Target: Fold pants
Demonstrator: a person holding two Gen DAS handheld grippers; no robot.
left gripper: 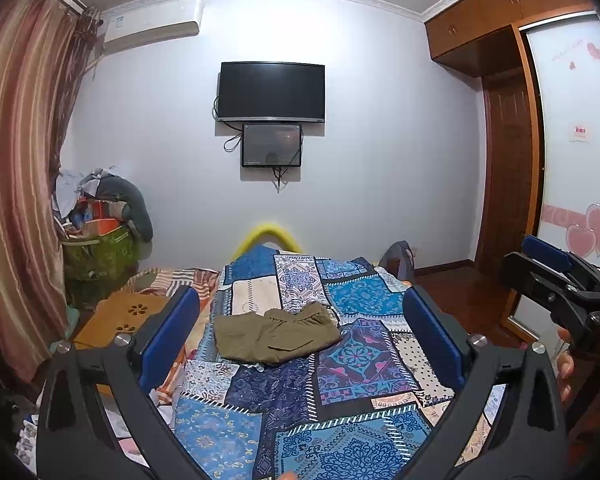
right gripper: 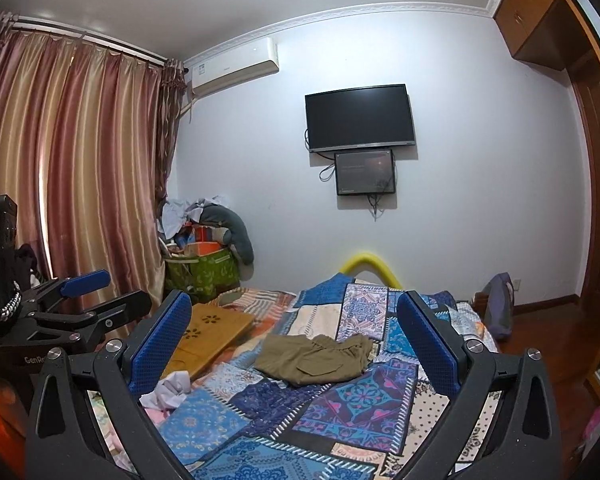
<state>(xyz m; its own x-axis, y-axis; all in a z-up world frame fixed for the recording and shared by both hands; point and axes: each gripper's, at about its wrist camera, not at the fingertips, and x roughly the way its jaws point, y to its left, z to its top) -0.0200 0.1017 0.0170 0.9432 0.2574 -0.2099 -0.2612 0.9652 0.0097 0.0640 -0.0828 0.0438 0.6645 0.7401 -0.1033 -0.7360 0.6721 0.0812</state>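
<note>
Nearest, we record the left tool (left gripper: 300, 336), its two blue-padded fingers spread wide and holding nothing, raised above the bed. The right tool (right gripper: 294, 344) stands likewise, fingers spread wide and empty; it also shows at the right edge of the left wrist view, held by a hand (left gripper: 568, 364). Below both we list the bed (right gripper: 440, 404), covered by a blue patchwork quilt (left gripper: 352, 380). At the quilt's left edge, in the right wrist view, lies a crumpled white cloth (right gripper: 172, 390), and beyond it a wooden board (right gripper: 208, 332) with flower-shaped cutouts. Further on, near the middle of the quilt and well apart from both tools, we enter the pants (left gripper: 276, 336): olive green, folded into a compact bundle, a flapped pocket facing up, waistband toward the far side. Behind the foot of the bed rises a yellow arch (left gripper: 266, 236). In the far left corner, a green basket (right gripper: 204, 272) heaped with clutter. On the far wall, a television (left gripper: 271, 92), a smaller screen (left gripper: 271, 145) beneath it, an air conditioner (left gripper: 152, 26), and striped curtains (right gripper: 72, 152).
</note>
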